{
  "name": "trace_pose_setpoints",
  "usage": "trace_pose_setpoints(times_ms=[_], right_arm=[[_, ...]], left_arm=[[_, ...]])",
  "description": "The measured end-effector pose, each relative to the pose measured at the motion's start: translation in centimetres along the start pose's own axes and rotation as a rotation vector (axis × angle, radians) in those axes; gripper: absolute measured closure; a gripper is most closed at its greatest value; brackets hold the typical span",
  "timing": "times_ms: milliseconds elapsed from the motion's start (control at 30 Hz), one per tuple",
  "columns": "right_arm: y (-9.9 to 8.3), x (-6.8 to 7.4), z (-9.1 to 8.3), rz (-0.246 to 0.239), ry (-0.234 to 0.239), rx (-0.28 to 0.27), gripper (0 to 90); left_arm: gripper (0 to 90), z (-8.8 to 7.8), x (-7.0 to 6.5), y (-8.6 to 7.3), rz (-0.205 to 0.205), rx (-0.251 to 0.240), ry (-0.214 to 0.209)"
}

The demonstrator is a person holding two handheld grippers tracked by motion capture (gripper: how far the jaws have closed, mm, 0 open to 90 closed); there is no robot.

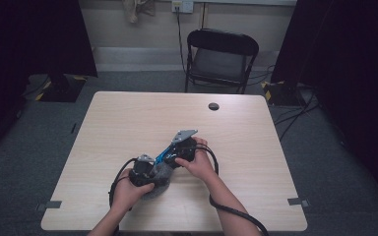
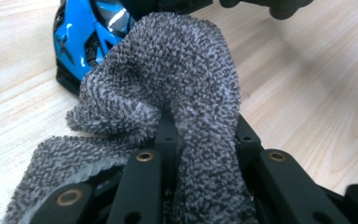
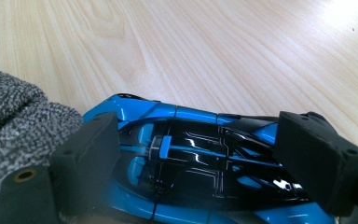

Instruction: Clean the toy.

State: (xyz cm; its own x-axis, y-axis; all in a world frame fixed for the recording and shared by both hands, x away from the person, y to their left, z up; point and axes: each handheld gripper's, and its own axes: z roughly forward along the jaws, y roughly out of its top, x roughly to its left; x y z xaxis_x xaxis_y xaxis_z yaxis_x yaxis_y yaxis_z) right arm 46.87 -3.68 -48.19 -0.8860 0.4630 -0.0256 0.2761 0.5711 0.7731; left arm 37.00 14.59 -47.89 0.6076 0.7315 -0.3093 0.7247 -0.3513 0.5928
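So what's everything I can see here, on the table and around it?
toy car: one, blue and black, near the table's middle, between the right gripper's jaws
cloth: one, grey and fluffy, bunched against the car, pinched in the left gripper
table: one, light wood, centre of the room
round plug: one, dark, set in the tabletop near its far edge
folding chair: one, black, behind the table
tape marks: two, grey, at the table's near corners
left gripper: one, black, shut on the cloth
right gripper: one, black, jaws at the car's two sides
left hand: one, at the table's near edge
right hand: one, just right of it
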Motion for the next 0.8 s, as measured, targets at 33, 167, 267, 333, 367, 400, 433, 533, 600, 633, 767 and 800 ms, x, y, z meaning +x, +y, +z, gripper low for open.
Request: trace_pose_setpoints(times_ms=[33,167,267,333,367,400,433,533,600,633,767,800], right_arm=[[0.0,0.0,0.0,0.0,0.0,-0.001,14.1],[0.0,0.0,0.0,0.003,-0.003,-0.002,14.1],[-0.1,-0.1,0.0,0.003,-0.004,-0.007,14.1],[-0.1,-0.1,0.0,0.003,-0.004,-0.007,14.1],[-0.1,-0.1,0.0,0.003,-0.005,-0.006,14.1],[-0.1,-0.1,0.0,0.003,-0.005,-0.006,14.1],[-0.1,-0.1,0.0,0.003,-0.004,-0.008,14.1],[-0.1,0.0,0.0,0.001,-0.002,-0.012,14.1],[-0.1,0.0,0.0,0.001,-0.002,-0.013,14.1],[-0.2,0.0,0.0,0.0,-0.001,-0.014,14.1],[-0.2,0.0,0.0,0.001,0.002,-0.016,14.2],[-0.2,0.0,0.0,-0.001,0.004,-0.015,14.2]], left_arm=[[70.7,0.0,0.0,0.1,-0.001,0.003,-0.001],[70.7,0.2,-0.1,0.1,0.0,0.001,-0.004],[70.7,0.3,-0.1,0.2,0.0,0.0,-0.011],[70.7,0.4,-0.2,0.3,0.002,0.002,-0.017],[70.7,0.4,-0.3,0.3,0.004,0.002,-0.024],[70.7,0.6,-0.4,0.3,0.006,-0.004,-0.036],[70.7,0.6,-0.4,0.3,0.011,-0.001,-0.055],[70.6,0.8,-0.8,0.5,0.023,0.006,-0.06],[70.6,0.8,-0.9,0.5,0.016,0.008,-0.049],[70.6,0.7,-1.0,0.5,0.027,0.013,-0.046],[70.7,-0.3,-0.9,0.5,0.02,0.02,-0.05],[70.7,-0.7,-0.7,0.5,0.019,0.016,-0.047]])
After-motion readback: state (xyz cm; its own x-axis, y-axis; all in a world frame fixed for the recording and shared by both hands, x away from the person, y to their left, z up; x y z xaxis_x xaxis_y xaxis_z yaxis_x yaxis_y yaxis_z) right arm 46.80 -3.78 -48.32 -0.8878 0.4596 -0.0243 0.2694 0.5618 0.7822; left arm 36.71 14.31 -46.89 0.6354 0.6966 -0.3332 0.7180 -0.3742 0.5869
